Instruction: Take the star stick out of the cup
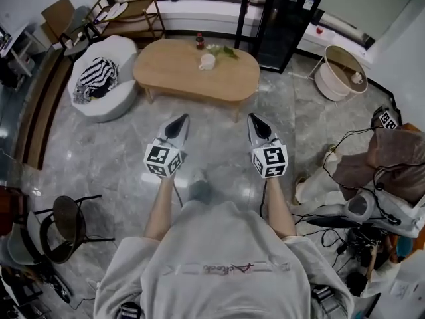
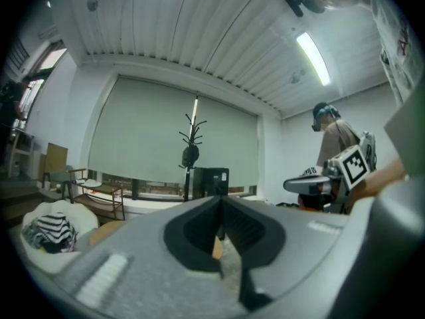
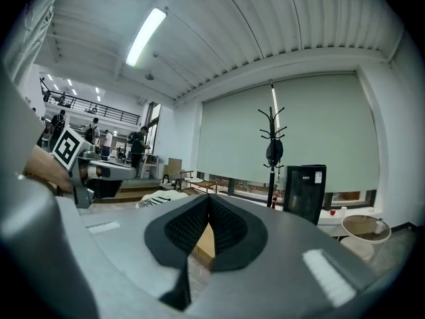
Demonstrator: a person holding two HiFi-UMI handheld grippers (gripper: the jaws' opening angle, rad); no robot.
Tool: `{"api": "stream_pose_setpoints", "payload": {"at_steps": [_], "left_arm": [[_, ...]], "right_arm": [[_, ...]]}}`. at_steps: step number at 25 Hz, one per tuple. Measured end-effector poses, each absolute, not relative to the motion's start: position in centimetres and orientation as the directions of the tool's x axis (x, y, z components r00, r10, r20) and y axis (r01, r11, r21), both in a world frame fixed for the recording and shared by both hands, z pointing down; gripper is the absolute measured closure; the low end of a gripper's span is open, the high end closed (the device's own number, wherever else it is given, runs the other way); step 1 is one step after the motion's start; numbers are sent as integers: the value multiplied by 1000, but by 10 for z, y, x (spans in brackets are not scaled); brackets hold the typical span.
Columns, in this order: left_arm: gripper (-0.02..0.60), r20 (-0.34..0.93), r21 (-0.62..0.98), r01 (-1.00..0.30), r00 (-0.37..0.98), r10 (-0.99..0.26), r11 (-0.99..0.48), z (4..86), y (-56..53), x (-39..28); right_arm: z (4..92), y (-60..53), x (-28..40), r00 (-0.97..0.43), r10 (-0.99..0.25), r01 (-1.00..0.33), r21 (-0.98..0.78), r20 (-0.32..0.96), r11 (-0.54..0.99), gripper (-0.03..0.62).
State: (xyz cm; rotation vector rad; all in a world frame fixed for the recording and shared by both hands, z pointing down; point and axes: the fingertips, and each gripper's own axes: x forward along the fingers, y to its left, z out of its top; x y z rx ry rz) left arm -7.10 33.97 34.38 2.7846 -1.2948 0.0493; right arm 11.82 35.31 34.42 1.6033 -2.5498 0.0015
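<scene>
A white cup [image 1: 207, 62] stands on the oval wooden table [image 1: 172, 72] ahead of me, with a pale green thing [image 1: 226, 52] beside or in it, too small to tell as the star stick. A small red bottle [image 1: 199, 41] stands behind the cup. My left gripper [image 1: 178, 125] and right gripper [image 1: 257, 124] are held side by side over the floor, well short of the table. Both are shut with nothing between the jaws, as the left gripper [image 2: 220, 203] and right gripper [image 3: 208, 202] show in their own views.
A white beanbag with a striped cloth [image 1: 98, 84] sits left of the table. A black cabinet [image 1: 287, 20] and a round basket [image 1: 342, 72] stand at the back right. Cables and gear [image 1: 372, 205] crowd the right side, and a black stool [image 1: 64, 222] stands at the left.
</scene>
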Motion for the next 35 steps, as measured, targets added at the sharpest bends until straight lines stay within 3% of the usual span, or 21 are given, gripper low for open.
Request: {"api": "stream_pose_setpoints", "payload": {"at_steps": [27, 35], "left_arm": [[581, 69, 76, -732, 681, -729, -677, 339, 131, -166], [581, 74, 78, -705, 709, -701, -705, 345, 102, -160]], "right_arm": [[338, 152, 21, -387, -909, -912, 82, 152, 402, 588], [351, 131, 20, -364, -915, -921, 76, 173, 381, 588]]}}
